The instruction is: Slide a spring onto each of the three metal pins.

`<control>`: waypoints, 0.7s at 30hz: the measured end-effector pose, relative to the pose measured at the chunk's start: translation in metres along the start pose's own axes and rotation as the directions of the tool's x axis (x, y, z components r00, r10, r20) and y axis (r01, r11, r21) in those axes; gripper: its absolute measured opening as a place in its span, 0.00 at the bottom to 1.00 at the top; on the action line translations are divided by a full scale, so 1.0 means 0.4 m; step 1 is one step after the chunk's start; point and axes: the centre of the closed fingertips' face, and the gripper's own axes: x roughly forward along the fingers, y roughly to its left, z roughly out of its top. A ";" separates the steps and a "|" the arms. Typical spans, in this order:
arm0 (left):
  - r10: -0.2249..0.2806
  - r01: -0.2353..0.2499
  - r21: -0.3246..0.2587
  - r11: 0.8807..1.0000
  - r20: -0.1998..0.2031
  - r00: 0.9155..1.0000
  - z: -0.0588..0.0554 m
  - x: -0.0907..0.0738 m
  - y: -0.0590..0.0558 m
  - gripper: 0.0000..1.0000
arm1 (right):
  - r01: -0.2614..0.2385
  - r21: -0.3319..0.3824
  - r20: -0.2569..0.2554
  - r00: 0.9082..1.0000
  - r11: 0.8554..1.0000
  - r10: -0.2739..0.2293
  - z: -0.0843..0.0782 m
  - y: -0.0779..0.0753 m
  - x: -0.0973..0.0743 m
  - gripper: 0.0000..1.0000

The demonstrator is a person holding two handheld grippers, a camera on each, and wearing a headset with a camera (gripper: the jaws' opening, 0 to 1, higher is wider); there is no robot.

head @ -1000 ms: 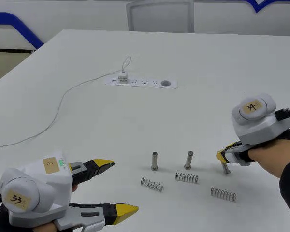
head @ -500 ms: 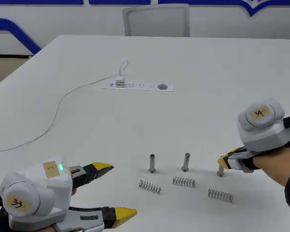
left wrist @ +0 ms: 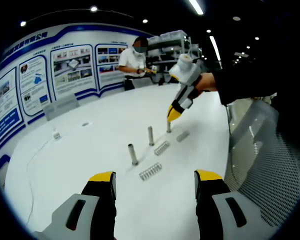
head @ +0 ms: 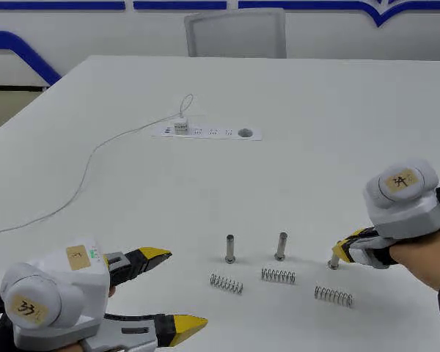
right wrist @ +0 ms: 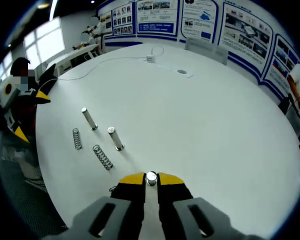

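Three metal pins stand upright in a row on the white table: the left pin, the middle pin and the right pin. In front of each lies a spring. My right gripper is shut on the right pin, whose top shows between the yellow jaw tips of the right gripper. My left gripper hovers open at the lower left, well short of the left spring, with nothing between the jaws of the left gripper.
A white power strip with a plug and a trailing cable lies further back on the table. A grey chair stands at the far edge. A person stands in the background.
The head camera has shifted a little. My right gripper stays shut on the right pin in much the same place. The left gripper, the other pins and the springs have not moved.
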 end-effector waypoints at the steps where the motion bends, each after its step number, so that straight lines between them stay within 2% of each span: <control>1: 0.000 0.000 0.001 1.000 0.000 1.000 0.000 0.000 0.000 0.65 | -0.002 -0.002 0.003 1.000 1.000 0.002 0.001 -0.001 0.000 0.11; 6: 0.000 0.000 0.001 1.000 0.000 1.000 0.000 0.000 0.000 0.65 | -0.006 -0.017 0.007 1.000 1.000 0.006 -0.001 0.001 -0.007 0.14; 11: -0.003 0.003 0.002 1.000 -0.001 1.000 -0.001 0.001 -0.002 0.65 | -0.016 -0.035 0.028 0.999 0.999 0.017 0.004 0.012 -0.036 0.16; 18: -0.005 0.005 0.000 1.000 -0.002 1.000 -0.001 0.003 -0.003 0.65 | -0.037 -0.086 0.027 0.999 0.996 0.039 -0.009 0.034 -0.070 0.17; 21: -0.005 0.005 0.000 1.000 -0.002 1.000 -0.002 0.003 -0.003 0.65 | -0.091 -0.117 0.017 0.995 0.989 0.094 -0.016 0.067 -0.079 0.17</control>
